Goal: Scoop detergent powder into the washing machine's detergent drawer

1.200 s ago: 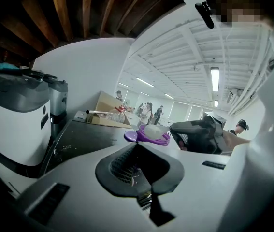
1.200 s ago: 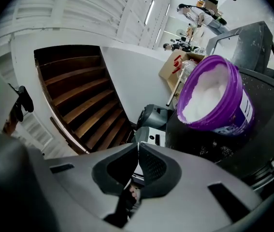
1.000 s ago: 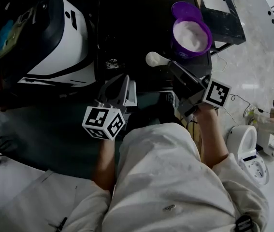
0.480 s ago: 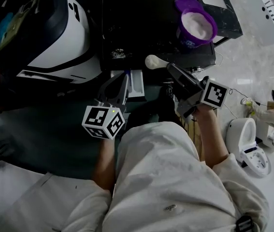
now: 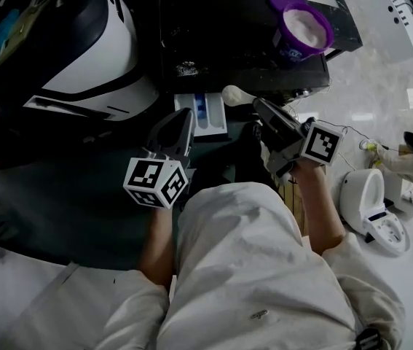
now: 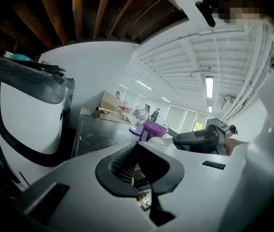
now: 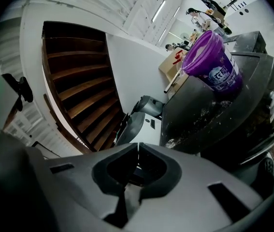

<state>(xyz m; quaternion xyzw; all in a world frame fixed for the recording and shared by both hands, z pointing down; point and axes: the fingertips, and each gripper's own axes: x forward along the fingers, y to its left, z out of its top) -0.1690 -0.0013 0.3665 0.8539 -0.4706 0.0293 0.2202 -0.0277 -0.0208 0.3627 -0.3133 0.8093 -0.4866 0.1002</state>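
The white detergent drawer (image 5: 203, 114), with blue inserts, stands pulled out of the black washing machine (image 5: 228, 42). My left gripper (image 5: 184, 122) is shut, and its tips lie at the drawer's left edge; I cannot tell whether they pinch it. My right gripper (image 5: 261, 106) is shut on the handle of a white scoop (image 5: 234, 94), whose bowl hangs just right of the drawer. In the left gripper view the scoop (image 6: 162, 140) juts from the right gripper (image 6: 199, 140). The purple tub (image 5: 302, 28) of white powder stands open on the machine's back right, also seen as the tub (image 7: 213, 64).
A large white and black appliance (image 5: 82, 49) stands to the left of the machine. Spilled powder (image 5: 186, 68) speckles the machine's top near the drawer. On the pale floor to the right stand a small white device (image 5: 372, 210) and some cables. My own body fills the lower view.
The drawer shows further out of the machine, blue inserts now in sight. The scoop stays level at the right gripper's tip, and both grippers keep their places near the drawer.
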